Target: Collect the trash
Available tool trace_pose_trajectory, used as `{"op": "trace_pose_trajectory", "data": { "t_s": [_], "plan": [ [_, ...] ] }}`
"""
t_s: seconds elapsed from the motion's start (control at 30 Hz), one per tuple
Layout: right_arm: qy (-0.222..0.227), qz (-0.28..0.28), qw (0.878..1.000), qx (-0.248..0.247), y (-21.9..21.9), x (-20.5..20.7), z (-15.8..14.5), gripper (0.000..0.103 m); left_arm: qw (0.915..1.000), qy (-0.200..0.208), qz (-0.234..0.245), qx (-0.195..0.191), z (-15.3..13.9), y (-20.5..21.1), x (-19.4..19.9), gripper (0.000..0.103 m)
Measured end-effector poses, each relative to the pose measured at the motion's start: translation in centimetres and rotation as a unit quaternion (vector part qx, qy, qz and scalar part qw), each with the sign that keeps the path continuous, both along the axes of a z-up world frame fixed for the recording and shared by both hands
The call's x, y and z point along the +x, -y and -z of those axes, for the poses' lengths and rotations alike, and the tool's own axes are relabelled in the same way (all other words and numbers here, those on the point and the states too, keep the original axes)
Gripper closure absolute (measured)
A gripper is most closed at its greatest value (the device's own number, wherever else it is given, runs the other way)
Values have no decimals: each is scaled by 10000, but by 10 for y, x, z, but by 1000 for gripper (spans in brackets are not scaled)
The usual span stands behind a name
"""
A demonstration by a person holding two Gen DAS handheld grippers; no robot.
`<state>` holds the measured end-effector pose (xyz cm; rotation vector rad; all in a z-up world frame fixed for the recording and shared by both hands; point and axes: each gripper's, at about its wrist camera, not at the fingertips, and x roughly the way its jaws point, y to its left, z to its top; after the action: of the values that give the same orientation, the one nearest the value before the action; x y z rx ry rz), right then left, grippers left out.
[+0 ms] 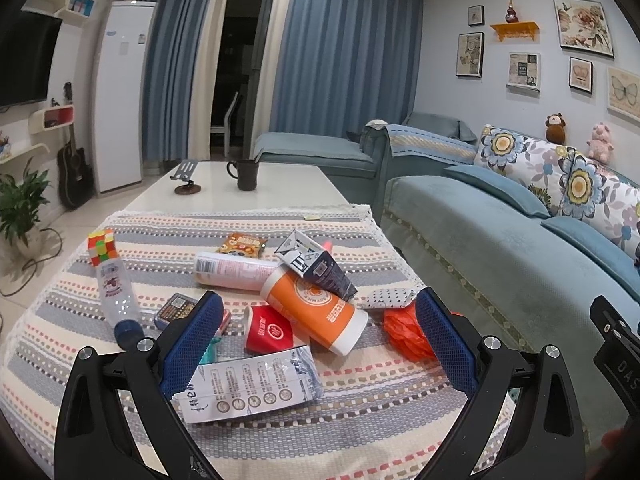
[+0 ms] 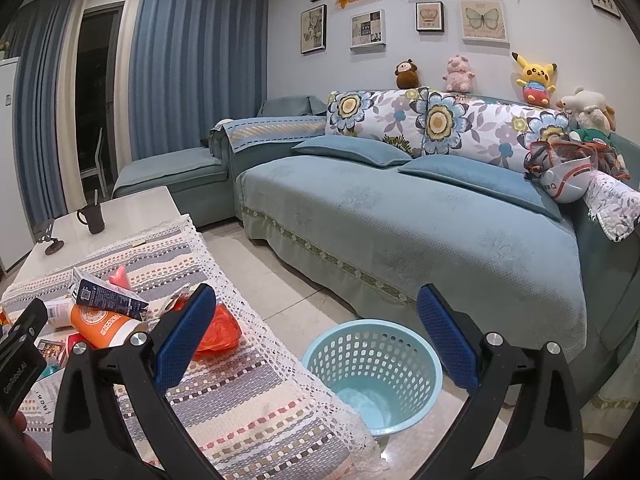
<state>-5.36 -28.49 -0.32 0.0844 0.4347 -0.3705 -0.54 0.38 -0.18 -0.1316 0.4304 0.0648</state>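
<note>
A pile of trash lies on the striped tablecloth (image 1: pixel 360 412): an orange cup (image 1: pixel 312 308), a red cup (image 1: pixel 272 330), a dark carton (image 1: pixel 320 266), a pink tube (image 1: pixel 232 270), a clear bottle (image 1: pixel 118 296), a white printed wrapper (image 1: pixel 248 388) and an orange plastic bag (image 1: pixel 404 330). My left gripper (image 1: pixel 318 312) is open above the pile, its jaws either side of the cups. My right gripper (image 2: pixel 316 312) is open and empty, off the table's edge above a light blue basket (image 2: pixel 376 376) on the floor. The orange bag (image 2: pixel 220 330) sits by its left finger.
A Rubik's cube (image 1: pixel 102 246), a snack packet (image 1: pixel 242 245) and a small box (image 1: pixel 176 310) also lie on the cloth. A dark mug (image 1: pixel 245 174) and a phone stand (image 1: pixel 186 178) stand at the table's far end. A blue sofa (image 2: pixel 400 220) runs along the right.
</note>
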Motion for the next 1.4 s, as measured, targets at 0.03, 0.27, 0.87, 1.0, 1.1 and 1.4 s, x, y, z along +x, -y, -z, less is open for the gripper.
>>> {"op": "trace_pose_trajectory", "data": {
  "t_s": [0.03,0.27,0.87,1.0,1.1,1.4],
  "plan": [
    [-13,-9,10000,5,0,1,0,8,10000,5,4,11,0,0,0,9],
    [-56,-27,10000,25,1,2,2,8,10000,18,5,34,0,1,0,9],
    [-261,-73,9995,-131,-7,12,11,10,9992,47,-378,-149,-3,-19,-2,9],
    [-321,-490,9982,-125,-18,22,12,19,9955,-355,-760,-436,-5,-48,8,10],
    [-445,-776,9960,-77,-20,38,15,32,9924,-466,-998,-556,-10,-83,8,10],
    [-1206,-1989,9713,493,-11,113,44,33,9778,-1233,-1580,-609,12,-197,28,11]
  ]
}}
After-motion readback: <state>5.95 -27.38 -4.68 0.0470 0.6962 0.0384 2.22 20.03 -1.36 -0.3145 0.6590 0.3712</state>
